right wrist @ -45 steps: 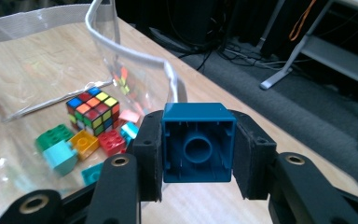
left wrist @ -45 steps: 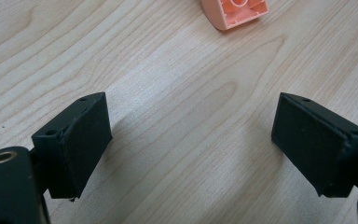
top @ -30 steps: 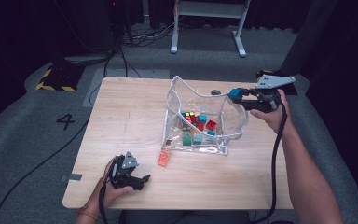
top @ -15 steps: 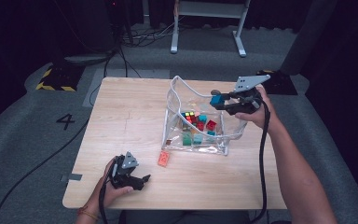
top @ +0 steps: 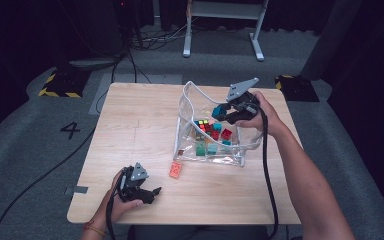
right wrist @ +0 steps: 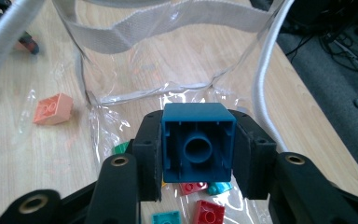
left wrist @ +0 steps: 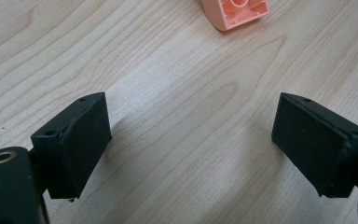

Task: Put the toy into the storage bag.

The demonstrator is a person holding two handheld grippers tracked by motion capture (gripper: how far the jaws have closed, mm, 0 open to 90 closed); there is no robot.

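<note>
Gripping a blue brick (right wrist: 198, 142) by two opposite sides, hollow underside toward its camera, the right gripper (top: 226, 111) holds it over the mouth of the clear bag (top: 187, 134), at about twelve o'clock above the loose bricks (top: 212, 134) inside. That side-on clamp leaves the brick free to fall straight down once the jaws part, so I judge this the carry just before a drop. The bag stands open on the table (top: 140, 120) with its white strap (right wrist: 266, 74) arching round the rim, which keeps the mouth wide for that. An orange brick (top: 175, 170) lies outside, just off the bag's seven o'clock corner. At seven o'clock from it the left gripper (top: 152, 192) rests on the wood, jaws wide apart and empty, pointed toward that brick, probably next in line. Compared with a second ago, the right gripper has travelled from beyond the bag's three o'clock edge inward over the opening; the left has kept its place.
</note>
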